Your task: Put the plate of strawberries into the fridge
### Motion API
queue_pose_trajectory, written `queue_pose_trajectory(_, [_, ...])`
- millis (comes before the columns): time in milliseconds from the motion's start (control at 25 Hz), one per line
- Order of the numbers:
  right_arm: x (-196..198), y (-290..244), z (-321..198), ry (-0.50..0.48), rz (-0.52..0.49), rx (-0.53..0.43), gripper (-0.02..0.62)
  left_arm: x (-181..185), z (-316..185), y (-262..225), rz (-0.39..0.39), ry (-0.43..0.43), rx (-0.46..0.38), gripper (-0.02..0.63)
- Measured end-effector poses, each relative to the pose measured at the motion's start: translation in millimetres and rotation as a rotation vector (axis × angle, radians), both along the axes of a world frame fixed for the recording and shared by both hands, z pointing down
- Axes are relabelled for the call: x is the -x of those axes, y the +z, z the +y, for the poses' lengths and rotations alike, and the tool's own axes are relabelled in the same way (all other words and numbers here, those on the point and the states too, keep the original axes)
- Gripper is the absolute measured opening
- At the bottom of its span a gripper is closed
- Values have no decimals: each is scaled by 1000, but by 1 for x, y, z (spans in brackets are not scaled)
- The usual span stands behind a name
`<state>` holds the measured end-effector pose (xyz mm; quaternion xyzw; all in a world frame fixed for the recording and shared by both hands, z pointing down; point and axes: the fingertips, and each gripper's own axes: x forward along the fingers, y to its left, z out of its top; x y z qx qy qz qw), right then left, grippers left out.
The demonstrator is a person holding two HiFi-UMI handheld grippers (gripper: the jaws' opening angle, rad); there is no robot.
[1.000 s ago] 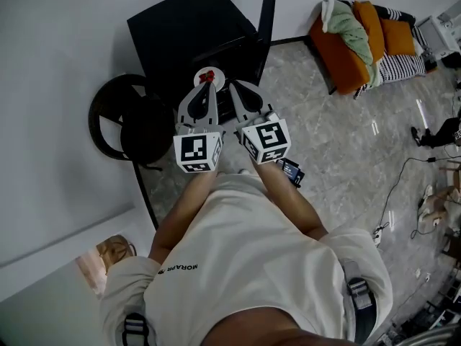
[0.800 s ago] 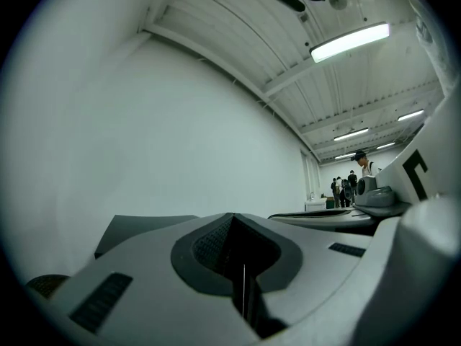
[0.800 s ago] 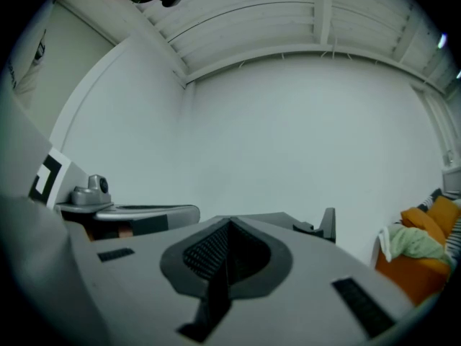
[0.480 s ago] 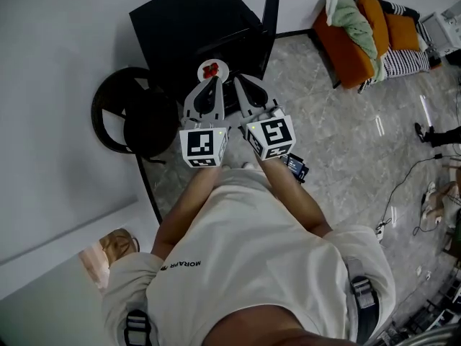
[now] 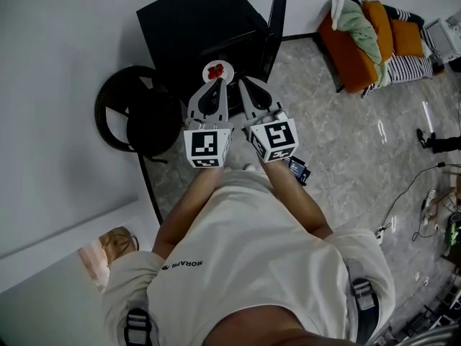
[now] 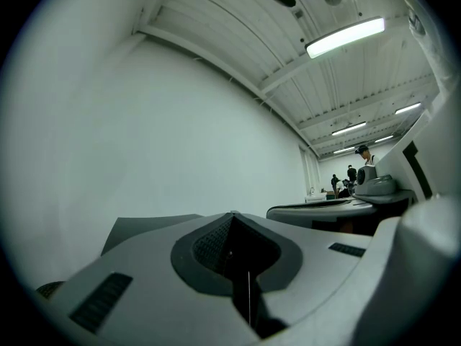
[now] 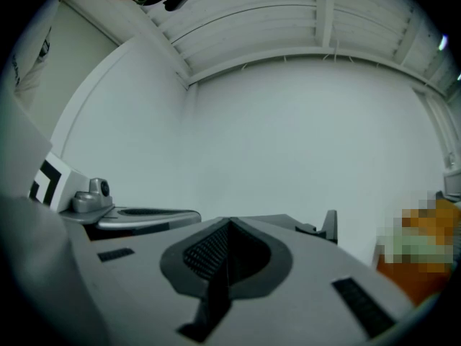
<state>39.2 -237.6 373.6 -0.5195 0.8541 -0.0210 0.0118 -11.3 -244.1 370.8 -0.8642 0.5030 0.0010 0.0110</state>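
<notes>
Head view looks steeply down; both gripper views face the wall [image 6: 180, 121].

A bare, hall-like studio: white walls [image 5: 57, 63], strip lights [image 6: 344, 36], orange sofa [image 5: 344, 52], stone floor [image 5: 338, 143].

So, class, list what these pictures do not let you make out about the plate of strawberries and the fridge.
- Fridge inside: head view, too dark to show shelves.
- Strawberries: head view, too small to count.
- Plate: head view, what it rests on is lost in the dark beneath.
- Both gripper views: the plate is out of frame, and neither shows it beyond the shut jaws.
</notes>
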Motion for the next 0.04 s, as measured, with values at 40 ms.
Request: queue_pose_trajectory(40, [0,0,0,0,0,0,14,1,0,0,-4,-1,-2,0])
